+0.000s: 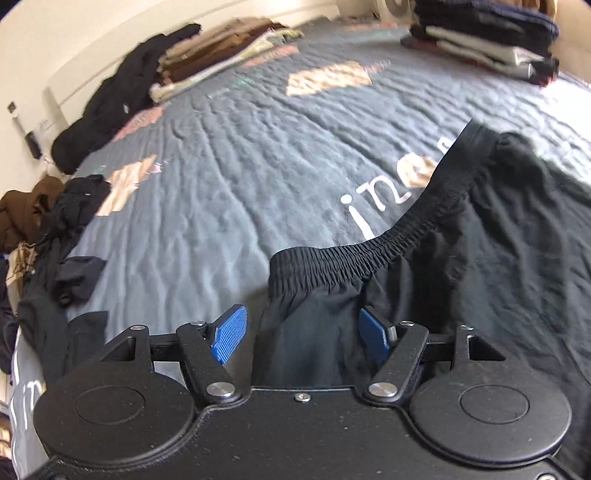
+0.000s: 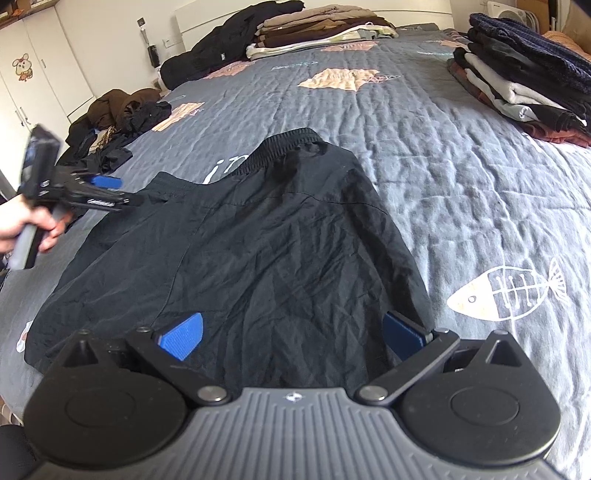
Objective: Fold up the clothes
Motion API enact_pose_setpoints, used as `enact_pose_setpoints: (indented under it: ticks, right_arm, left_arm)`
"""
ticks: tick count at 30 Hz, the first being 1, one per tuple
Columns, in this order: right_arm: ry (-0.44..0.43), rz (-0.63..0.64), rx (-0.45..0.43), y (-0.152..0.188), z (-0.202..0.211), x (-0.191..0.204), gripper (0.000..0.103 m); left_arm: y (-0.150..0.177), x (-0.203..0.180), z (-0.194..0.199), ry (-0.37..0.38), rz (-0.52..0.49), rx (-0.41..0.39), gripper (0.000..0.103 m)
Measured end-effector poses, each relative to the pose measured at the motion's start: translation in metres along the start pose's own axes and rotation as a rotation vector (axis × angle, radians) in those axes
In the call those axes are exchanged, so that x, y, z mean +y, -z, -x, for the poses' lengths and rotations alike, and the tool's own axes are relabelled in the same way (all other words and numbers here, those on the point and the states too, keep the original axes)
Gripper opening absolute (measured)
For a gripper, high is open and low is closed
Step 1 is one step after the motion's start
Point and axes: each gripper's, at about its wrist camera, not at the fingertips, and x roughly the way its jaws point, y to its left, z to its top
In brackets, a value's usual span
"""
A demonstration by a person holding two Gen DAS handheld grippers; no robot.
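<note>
the black shorts [image 2: 236, 254] are lying spread on the grey bedspread [image 2: 461, 206], just ahead of both grippers; the right gripper [image 2: 291, 338] is hovering with jaws wide apart over the near hem, holding nothing; the left gripper [image 1: 299, 332] is gaping empty beside the elastic waistband [image 1: 369, 251]; the fabric is looking thin, light, limp and likely slippery, so pinching the thicker waistband or hem corners is seeming safest.

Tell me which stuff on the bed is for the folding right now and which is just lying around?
For the job:
- black shorts, spread flat
- left hand-held gripper, open
- right hand-held gripper, open

Just lying about:
- folded stack
- far folded pile
- unfolded heap
- grey bedspread
</note>
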Motion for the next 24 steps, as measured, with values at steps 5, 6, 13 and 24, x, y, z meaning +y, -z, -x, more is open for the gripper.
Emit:
enact_pose_setpoints:
  ticks: [5, 6, 13, 24]
  right_arm:
    - [-0.018, 0.02, 0.01, -0.005, -0.008, 0.008, 0.103]
    - [-0.023, 0.019, 0.013, -0.006, -0.01, 0.009, 0.103]
    - [-0.027, -0.001, 0.03, -0.011, -0.023, 0.007, 0.103]
    - [-0.025, 0.004, 0.033, -0.01, -0.025, 0.008, 0.103]
  left_arm:
    - [-0.01, 0.027, -0.026, 0.06, 0.161, 0.012, 0.06]
    - [-0.011, 0.026, -0.03, 0.057, 0.144, 0.027, 0.06]
    - [-0.007, 0.017, -0.05, 0.011, 0.042, 0.08, 0.023]
    - [-0.009, 0.044, -0.044, -0.132, 0.084, 0.053, 0.029]
